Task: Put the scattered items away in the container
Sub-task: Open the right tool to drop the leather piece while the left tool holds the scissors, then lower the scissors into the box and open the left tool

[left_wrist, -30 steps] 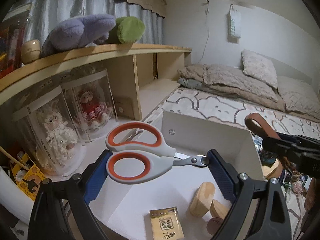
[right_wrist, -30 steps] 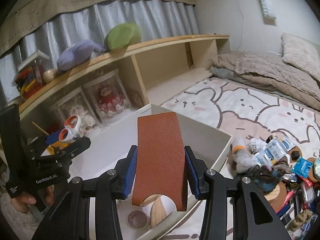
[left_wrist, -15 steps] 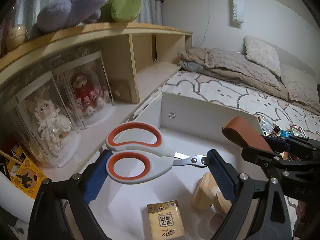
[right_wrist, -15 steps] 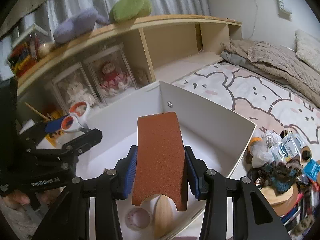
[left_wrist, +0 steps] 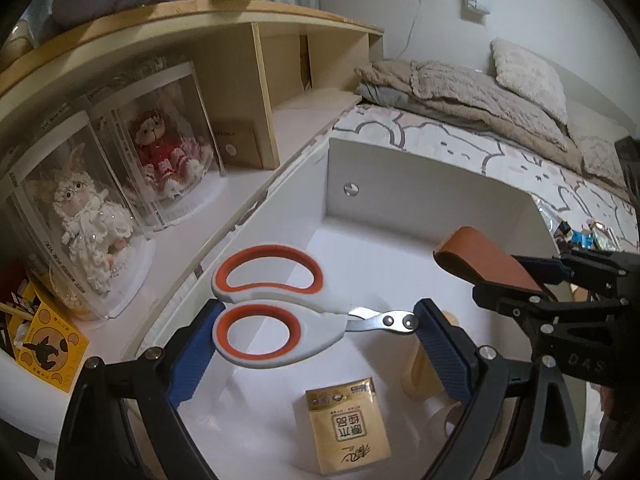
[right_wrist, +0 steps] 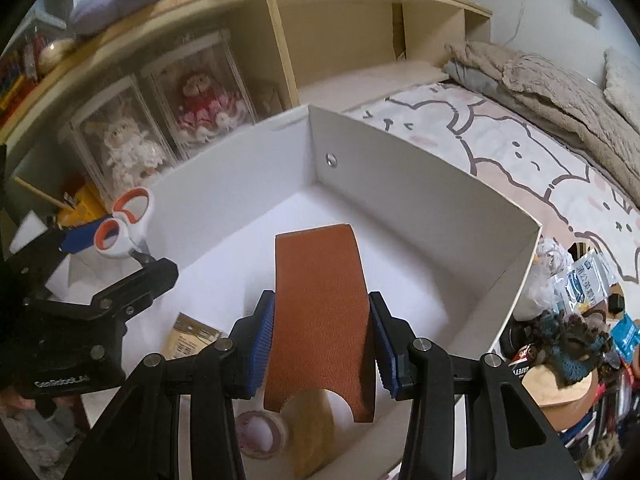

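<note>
The bed (right_wrist: 520,152), with its cartoon-print sheet, extends beyond and to the right of both grippers; the wooden shelf (left_wrist: 256,80) with two boxed dolls (left_wrist: 164,152) rises ahead and to the left of them. The white container (right_wrist: 420,184), open-topped, lies directly below and ahead of both grippers. Right gripper (right_wrist: 320,340): its blue pads clamp the two long edges of a brown leather strap (right_wrist: 320,308), which points forward over the container's interior. Left gripper (left_wrist: 316,340): closed endwise on a pair of orange-and-white scissors (left_wrist: 276,316), one pad at the lower handle loop, the other at the pivot end, the scissors held crosswise above the container floor. Beneath the left gripper lies a gold packet (left_wrist: 348,424); beneath the right gripper, a wooden block (right_wrist: 316,432) and a roll of tape (right_wrist: 260,432). Scattered items (right_wrist: 580,320) remain on the bed, right of the right gripper.
</note>
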Motion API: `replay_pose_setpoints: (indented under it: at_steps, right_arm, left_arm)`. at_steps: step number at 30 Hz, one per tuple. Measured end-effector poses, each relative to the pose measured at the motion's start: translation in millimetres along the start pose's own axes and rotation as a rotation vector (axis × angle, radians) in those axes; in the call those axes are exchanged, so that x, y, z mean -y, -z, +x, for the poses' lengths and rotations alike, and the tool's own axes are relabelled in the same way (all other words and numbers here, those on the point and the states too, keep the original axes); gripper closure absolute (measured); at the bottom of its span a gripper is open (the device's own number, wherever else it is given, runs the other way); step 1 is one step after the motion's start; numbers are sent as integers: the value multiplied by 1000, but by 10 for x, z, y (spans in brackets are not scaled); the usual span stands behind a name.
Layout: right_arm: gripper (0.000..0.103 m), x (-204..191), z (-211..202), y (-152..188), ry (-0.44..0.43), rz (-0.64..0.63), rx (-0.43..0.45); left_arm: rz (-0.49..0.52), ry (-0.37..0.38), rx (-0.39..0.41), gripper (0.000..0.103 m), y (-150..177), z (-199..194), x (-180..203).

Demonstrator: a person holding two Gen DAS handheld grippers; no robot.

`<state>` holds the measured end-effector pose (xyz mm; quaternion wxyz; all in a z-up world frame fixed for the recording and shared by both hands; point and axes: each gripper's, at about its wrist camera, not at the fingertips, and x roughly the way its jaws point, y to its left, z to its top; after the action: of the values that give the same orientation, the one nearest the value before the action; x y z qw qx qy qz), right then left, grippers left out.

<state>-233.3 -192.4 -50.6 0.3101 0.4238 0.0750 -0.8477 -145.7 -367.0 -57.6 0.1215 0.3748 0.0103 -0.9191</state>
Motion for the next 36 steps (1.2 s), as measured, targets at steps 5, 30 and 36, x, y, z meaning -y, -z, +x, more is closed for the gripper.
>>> replay_pose_setpoints:
  at_steps: [5,30,36]
  right_arm:
    - [58,-26,47,16,48,-32,-8]
    - [30,207,-156,17,42,72,69]
    - [30,185,-219,40,38,72,76]
  left_arm:
    - [11,5,-13,8,41,49,-2]
    - [15,40,-40,0,49,75,63]
    - [11,34,-36,0,56,24,75]
